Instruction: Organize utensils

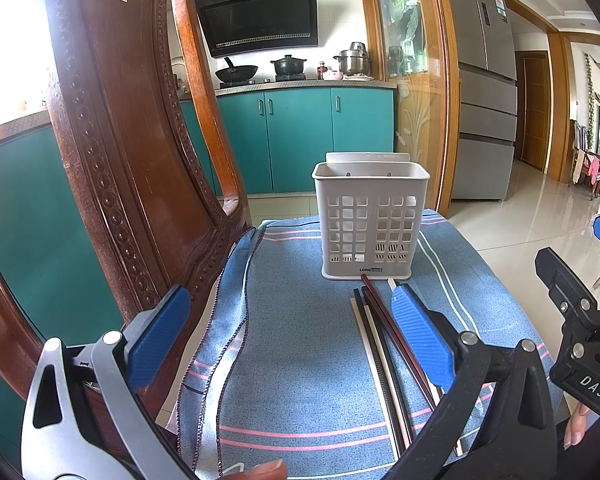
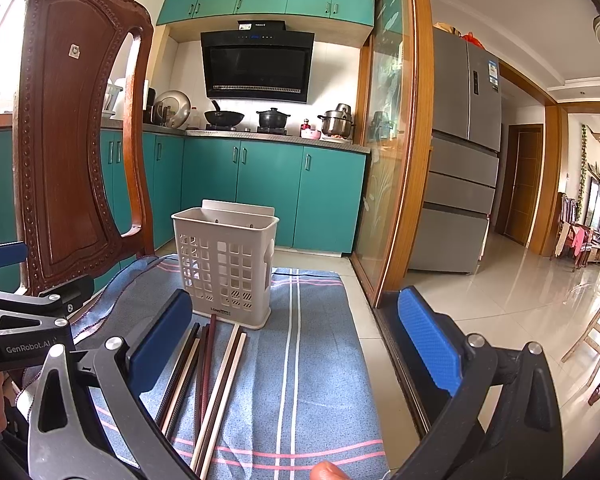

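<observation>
Here, slatted plastic holder point(image 2: 227, 268), slim chopsticks point(image 2: 204, 376).

Left gripper point(image 1: 288, 342): blue textured pads point(image 1: 420, 336), grey and black frame. Ahead of it, a pale grey holder point(image 1: 370, 220) with a square-grid cut-out pattern. Between the right gripper's point(image 2: 296, 338) blue pads, chopsticks point(image 2: 212, 372) in dark brown, black and cream. Beneath both, a blue cloth point(image 2: 320, 380) with pink and white stripes.

One white basket point(image 2: 226, 264), one blue striped cloth point(image 2: 312, 360) — several chopsticks point(image 2: 216, 380), too overlapped to count exactly.
</observation>
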